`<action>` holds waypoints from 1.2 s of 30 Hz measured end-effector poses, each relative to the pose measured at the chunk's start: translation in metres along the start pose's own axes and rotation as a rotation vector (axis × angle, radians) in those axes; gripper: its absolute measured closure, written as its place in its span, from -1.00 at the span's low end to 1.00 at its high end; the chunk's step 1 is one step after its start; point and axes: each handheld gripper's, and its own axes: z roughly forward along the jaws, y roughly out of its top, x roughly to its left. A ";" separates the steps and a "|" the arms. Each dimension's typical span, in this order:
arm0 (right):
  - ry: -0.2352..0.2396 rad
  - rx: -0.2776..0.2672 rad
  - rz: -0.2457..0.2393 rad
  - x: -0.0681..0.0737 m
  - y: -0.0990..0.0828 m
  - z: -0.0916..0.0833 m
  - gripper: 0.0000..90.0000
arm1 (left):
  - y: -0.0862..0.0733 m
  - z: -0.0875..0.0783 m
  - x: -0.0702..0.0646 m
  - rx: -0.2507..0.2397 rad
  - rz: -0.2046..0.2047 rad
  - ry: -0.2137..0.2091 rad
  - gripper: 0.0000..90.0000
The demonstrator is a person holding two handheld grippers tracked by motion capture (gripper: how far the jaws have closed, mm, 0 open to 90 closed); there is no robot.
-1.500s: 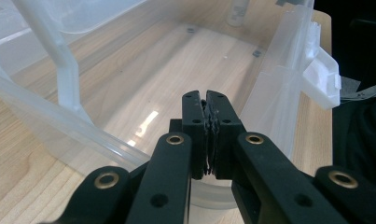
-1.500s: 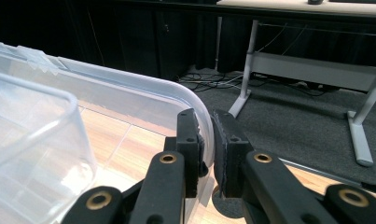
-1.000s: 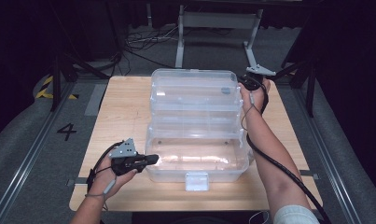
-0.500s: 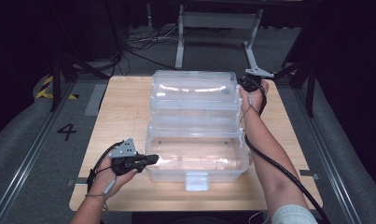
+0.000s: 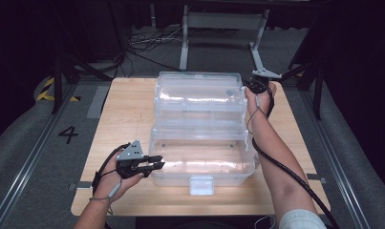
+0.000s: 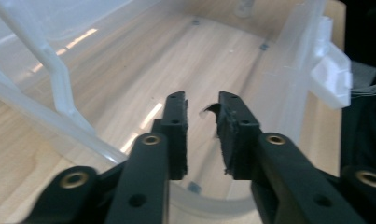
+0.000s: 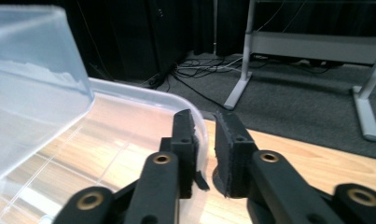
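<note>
Writing: a dark "4" [image 5: 68, 134] on the grey floor, left of the counter [image 5: 128, 114], middle left of the high view.
Container: clear plastic cantilever storage box [image 5: 199, 138], centre of the frame on the wooden counter, opened out in stepped tiers; white latch [image 5: 202, 185] on its near wall.
Contents: the lower tray shows just the wood grain through its clear bottom.
Left gripper [image 5: 154, 166]: lower left, at the box's near left corner; jaws have just been opening, now slightly apart astride the clear rim, pads not pressing.
Right gripper [image 5: 247, 87]: upper right, at the top tier's far right corner; jaws have just been opening, slightly apart astride the rim.
</note>
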 end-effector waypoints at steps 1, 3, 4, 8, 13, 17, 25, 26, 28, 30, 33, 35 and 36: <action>0.000 0.001 -0.005 -0.001 0.001 -0.001 0.66 | 0.002 0.000 -0.001 0.001 -0.001 0.009 0.52; -0.004 -0.006 -0.016 -0.004 0.004 -0.007 0.59 | 0.005 -0.002 0.000 -0.011 -0.003 0.009 0.50; -0.003 -0.012 -0.011 -0.005 0.004 -0.009 0.57 | 0.007 -0.004 0.001 -0.024 -0.008 0.003 0.50; 0.016 -0.038 0.000 -0.010 0.010 -0.025 0.43 | 0.013 -0.013 0.005 -0.046 -0.007 0.002 0.48; 0.057 -0.053 0.006 -0.013 0.018 -0.046 0.29 | 0.024 -0.024 0.015 -0.085 -0.045 0.011 0.42; 0.076 -0.062 -0.013 -0.016 0.023 -0.069 0.22 | 0.031 -0.031 0.024 -0.103 -0.054 0.036 0.39; 0.112 -0.040 -0.047 -0.023 0.020 -0.114 0.20 | 0.034 -0.036 0.041 -0.136 -0.119 0.141 0.23; 0.122 -0.033 -0.044 -0.024 0.019 -0.121 0.20 | 0.033 -0.035 0.042 -0.135 -0.128 0.149 0.22; 0.130 -0.027 -0.044 -0.026 0.018 -0.132 0.20 | 0.030 -0.035 0.045 -0.128 -0.136 0.164 0.20; 0.138 -0.019 -0.051 -0.028 0.017 -0.142 0.19 | 0.028 -0.036 0.047 -0.132 -0.148 0.177 0.17; 0.149 -0.008 -0.057 -0.031 0.018 -0.154 0.18 | 0.024 -0.037 0.051 -0.123 -0.165 0.198 0.16; 0.153 -0.001 -0.075 -0.032 0.018 -0.163 0.18 | 0.022 -0.038 0.052 -0.127 -0.177 0.203 0.16; 0.155 0.004 -0.078 -0.032 0.017 -0.166 0.18 | 0.021 -0.038 0.053 -0.124 -0.182 0.208 0.15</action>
